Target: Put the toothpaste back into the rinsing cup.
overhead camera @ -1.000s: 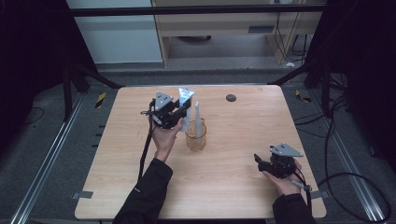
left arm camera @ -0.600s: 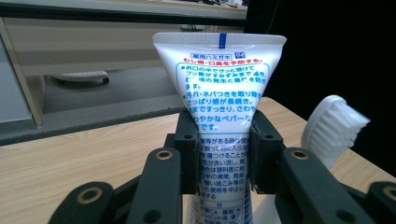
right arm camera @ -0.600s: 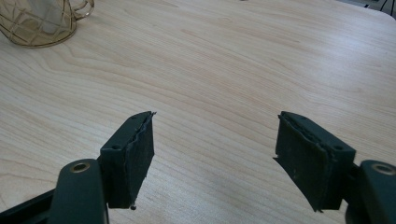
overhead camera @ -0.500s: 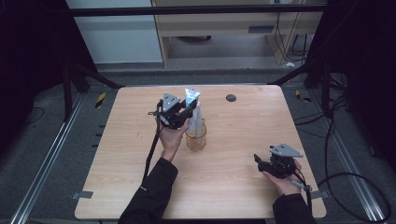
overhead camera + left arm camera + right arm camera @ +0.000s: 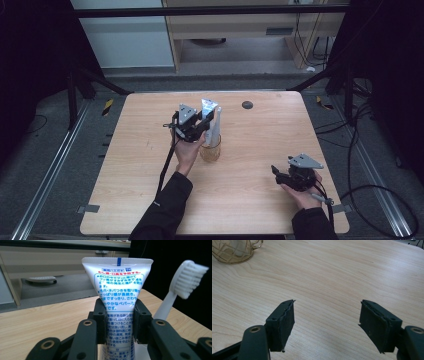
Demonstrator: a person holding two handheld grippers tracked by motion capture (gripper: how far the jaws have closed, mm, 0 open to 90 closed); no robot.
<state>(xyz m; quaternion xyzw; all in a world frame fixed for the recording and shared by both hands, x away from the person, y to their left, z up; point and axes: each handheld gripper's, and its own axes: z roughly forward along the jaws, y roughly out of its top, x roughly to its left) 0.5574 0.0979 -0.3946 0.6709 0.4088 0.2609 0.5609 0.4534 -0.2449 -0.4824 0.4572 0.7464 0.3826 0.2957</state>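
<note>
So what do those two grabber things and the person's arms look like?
Each grabber is black. The left gripper and the right gripper both wear a grey three-cornered plate on top and trail a black cable. Up close, the jaws are chunky black arms with round brass-coloured rivets and flat dark pads with rough edges. The person wears dark long sleeves.

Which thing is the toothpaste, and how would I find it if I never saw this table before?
Look at the middle of the wooden table, where a gold wire cup stands. The left gripper holds the toothpaste tube upright over that cup. It is flat and white with blue and red writing, while the toothbrush beside it is thin with bristles.
</note>
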